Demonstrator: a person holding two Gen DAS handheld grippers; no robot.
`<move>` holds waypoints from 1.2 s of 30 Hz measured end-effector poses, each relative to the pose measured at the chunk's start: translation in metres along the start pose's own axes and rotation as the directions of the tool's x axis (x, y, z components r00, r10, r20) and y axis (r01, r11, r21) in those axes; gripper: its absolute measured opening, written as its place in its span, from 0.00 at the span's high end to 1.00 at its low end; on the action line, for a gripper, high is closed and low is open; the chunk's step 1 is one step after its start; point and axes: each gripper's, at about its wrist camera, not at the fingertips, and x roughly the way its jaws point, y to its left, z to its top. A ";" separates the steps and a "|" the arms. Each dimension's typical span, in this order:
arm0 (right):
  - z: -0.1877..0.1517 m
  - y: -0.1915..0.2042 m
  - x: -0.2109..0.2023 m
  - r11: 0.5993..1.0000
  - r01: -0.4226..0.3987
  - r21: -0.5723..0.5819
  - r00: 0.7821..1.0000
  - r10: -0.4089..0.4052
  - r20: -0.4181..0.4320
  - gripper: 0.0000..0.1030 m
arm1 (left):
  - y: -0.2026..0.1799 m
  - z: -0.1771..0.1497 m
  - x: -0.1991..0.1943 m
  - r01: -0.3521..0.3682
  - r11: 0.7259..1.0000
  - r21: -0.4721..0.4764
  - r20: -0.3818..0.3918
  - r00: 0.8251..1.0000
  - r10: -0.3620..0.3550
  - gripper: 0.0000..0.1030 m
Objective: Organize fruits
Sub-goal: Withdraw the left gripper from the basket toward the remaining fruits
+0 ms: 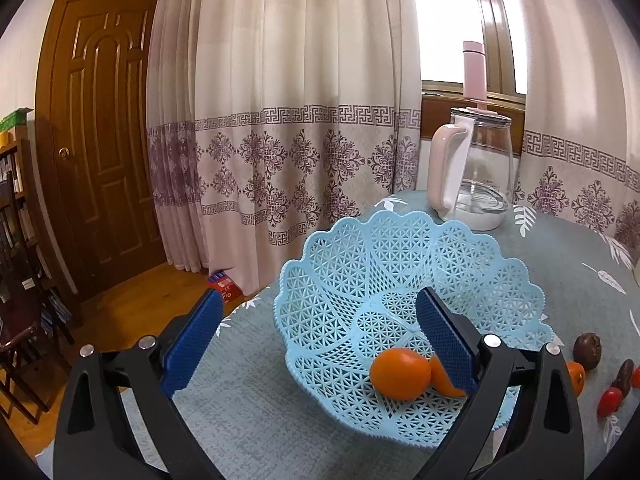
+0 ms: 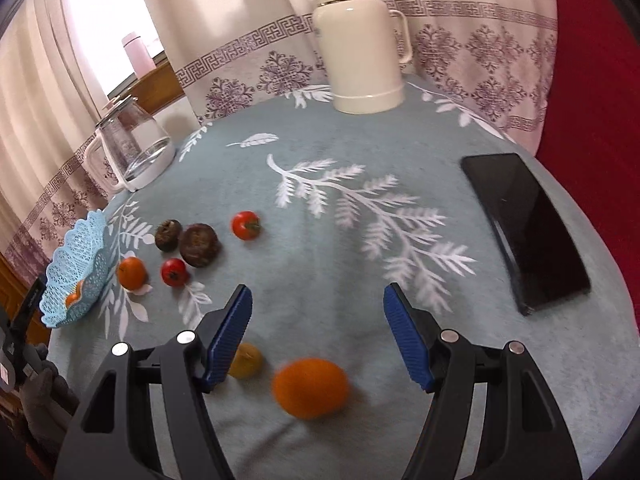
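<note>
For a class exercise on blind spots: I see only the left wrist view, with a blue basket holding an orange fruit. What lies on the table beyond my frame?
Observer: A large orange fruit lies between the open right gripper fingers.
Operator: Anything beside it?
Observer: A small yellowish fruit, partly behind the near finger.
Operator: Non-fruit items?
Observer: A black phone lies flat, and a cream thermos stands at the far edge.

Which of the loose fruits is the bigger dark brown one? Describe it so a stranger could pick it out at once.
Start at the light blue lattice plastic basket at the left edge of the grey-blue leaf-print tablecloth. Just right of it lies a cluster of small fruits. The large round dark brown fruit touches a smaller dark brown fruit and sits just above a small red tomato; it is the biggest in that cluster.
</note>
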 end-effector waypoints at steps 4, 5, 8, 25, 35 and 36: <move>-0.011 -0.009 -0.004 1.000 0.002 -0.009 1.000 -0.002 -0.027 0.34 | 0.001 0.000 -0.004 0.027 1.000 0.006 -0.027 0.999 -0.027 0.05; -0.014 -0.011 -0.004 1.000 0.000 -0.011 0.999 0.000 -0.036 0.34 | 0.001 -0.001 -0.005 0.035 0.999 0.009 -0.034 0.999 -0.034 0.05; -0.021 -0.010 -0.003 1.000 -0.016 -0.024 0.998 0.014 -0.059 0.34 | -0.001 -0.003 -0.007 0.068 0.997 0.031 -0.068 0.995 -0.066 0.05; -0.036 0.015 0.010 0.989 -0.057 -0.140 0.990 0.038 -0.133 0.55 | -0.047 -0.007 -0.046 0.304 0.941 0.151 -0.138 0.949 -0.285 0.05; -0.034 0.010 0.008 0.990 -0.072 -0.124 0.990 0.055 -0.131 0.61 | -0.065 -0.014 -0.056 0.366 0.915 0.170 -0.186 0.924 -0.335 0.05; -0.033 0.009 0.007 0.990 -0.073 -0.123 0.990 0.057 -0.128 0.61 | -0.068 -0.015 -0.057 0.373 0.911 0.173 -0.192 0.920 -0.341 0.05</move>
